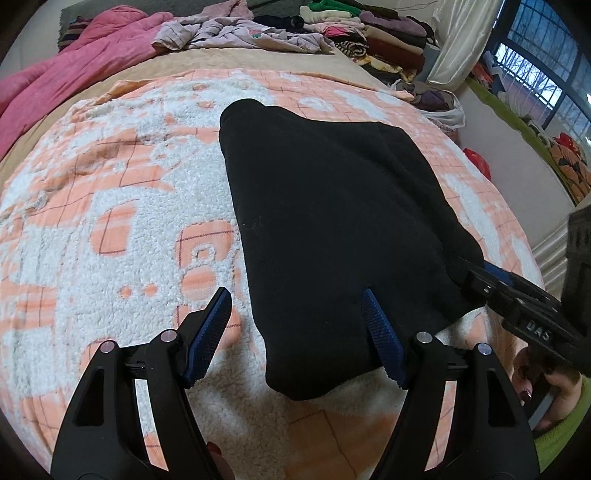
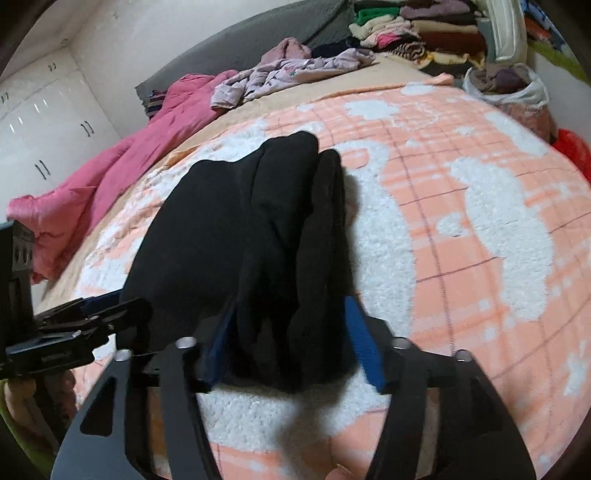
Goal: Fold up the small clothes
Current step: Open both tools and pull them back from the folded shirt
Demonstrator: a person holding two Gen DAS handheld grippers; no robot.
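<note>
Black garment (image 1: 332,221) lies on the fleece blanket (image 1: 92,221) mid-bed, already folded into a rough rectangle, long axis running near to far; from the right wrist view its right edge stacks into thick rolled layers (image 2: 317,258). Left gripper (image 1: 297,332) is wide apart at the near edge: left finger off the cloth over blanket, right finger on or just over the near hem, nothing gripped. Right gripper (image 2: 288,343) straddles the near right corner of the bundle, cloth bunched between the blue pads; looks clamped on it, but the frame is blurred and the pads' contact is partly hidden, so not certain. Garment reads as soft, light, thick fleece-like knit: limp, will sag and unroll if lifted by one point, not slippery against ribbed pads, not fragile. Best hold is both near corners, pinching through all layers at the hem so the stack stays together, then carry the near edge toward the far end. Far side: pink quilt (image 1: 66,74), loose lilac clothes (image 1: 236,33), folded stack (image 1: 369,33).
</note>
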